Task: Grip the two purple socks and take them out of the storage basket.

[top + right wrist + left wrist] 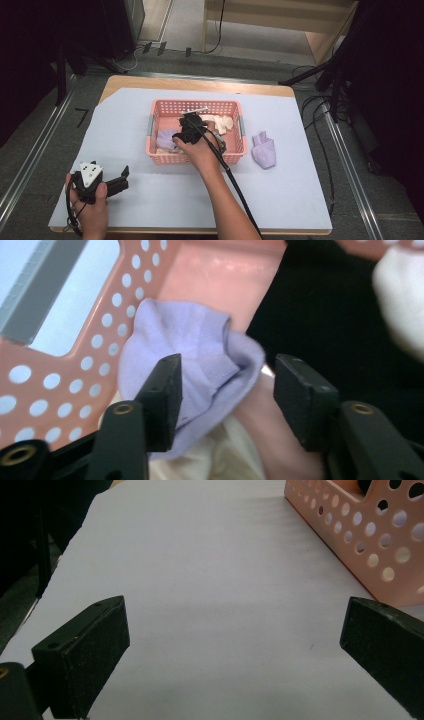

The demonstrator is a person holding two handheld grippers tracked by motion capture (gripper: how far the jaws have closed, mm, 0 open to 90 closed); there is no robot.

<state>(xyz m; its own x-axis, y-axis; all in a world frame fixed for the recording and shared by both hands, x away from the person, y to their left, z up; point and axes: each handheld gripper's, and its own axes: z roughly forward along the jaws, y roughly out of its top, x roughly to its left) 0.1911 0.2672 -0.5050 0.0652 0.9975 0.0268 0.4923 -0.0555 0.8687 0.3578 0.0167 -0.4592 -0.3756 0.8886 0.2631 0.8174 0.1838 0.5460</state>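
A pink perforated basket (pixel 195 103) stands in the middle of the table, with a lavender sock (pixel 166 137), cream clothing (pixel 221 122) and something black inside. My right gripper (pixel 187 131) reaches down into it. In the right gripper view its jaws (pixel 225 385) stand open just over the lavender sock (pixel 200 347), which lies against the basket wall (pixel 75 370); the pads do not press on it. A second lavender sock (pixel 263 149) lies on the sheet to the right of the basket. My left gripper (pixel 124 180) rests open at the front left, with nothing in it (pixel 235 630).
A pale sheet (pixel 150 200) covers the wooden table. The basket's corner (pixel 370 535) shows ahead and to the right in the left gripper view. Black cloth (pixel 320 310) and a white piece (pixel 400 295) lie deeper in the basket. Cables and dark stands surround the table.
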